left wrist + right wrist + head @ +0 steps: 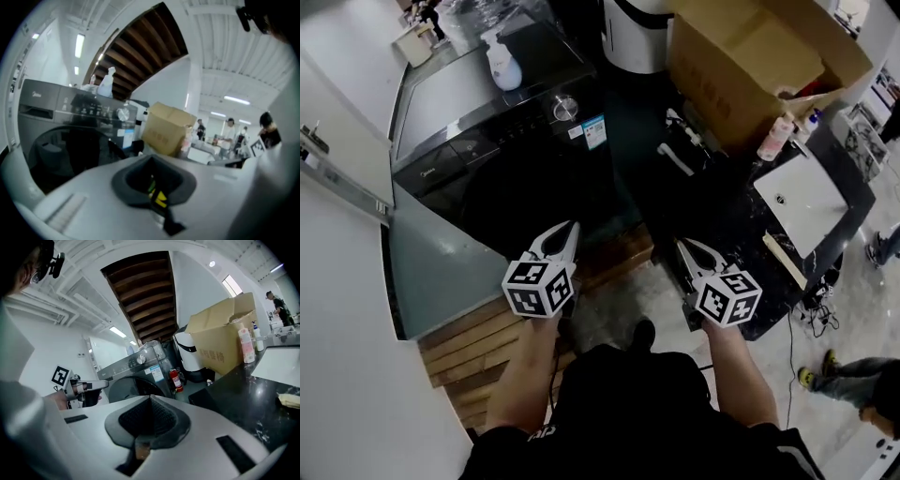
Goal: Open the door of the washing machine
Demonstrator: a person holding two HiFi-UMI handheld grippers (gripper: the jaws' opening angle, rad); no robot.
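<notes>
The dark washing machine (pixel 497 141) stands ahead and to the left, with a silver knob (pixel 565 108) on its control panel. Its round dark door (pixel 520 192) lies flat against the front. My left gripper (pixel 572 229) is shut and empty, its tips just short of the door's lower right. My right gripper (pixel 682 245) is also shut and empty, further right over the floor. In the left gripper view the door (pixel 70 150) fills the left side beyond the shut left gripper (pixel 151 158). From the right gripper (pixel 150 397) the door (pixel 133 387) shows further off, with the left gripper (pixel 86 386) beside it.
A white pump bottle (pixel 502 61) stands on the washing machine. A cardboard box (pixel 741 66) and a white appliance (pixel 633 33) sit to the right. A black counter (pixel 741 216) with a white sink (pixel 802 202) runs along the right. Wooden planks (pixel 469 347) lie near my feet. A fire extinguisher (pixel 176 379) stands by the machine.
</notes>
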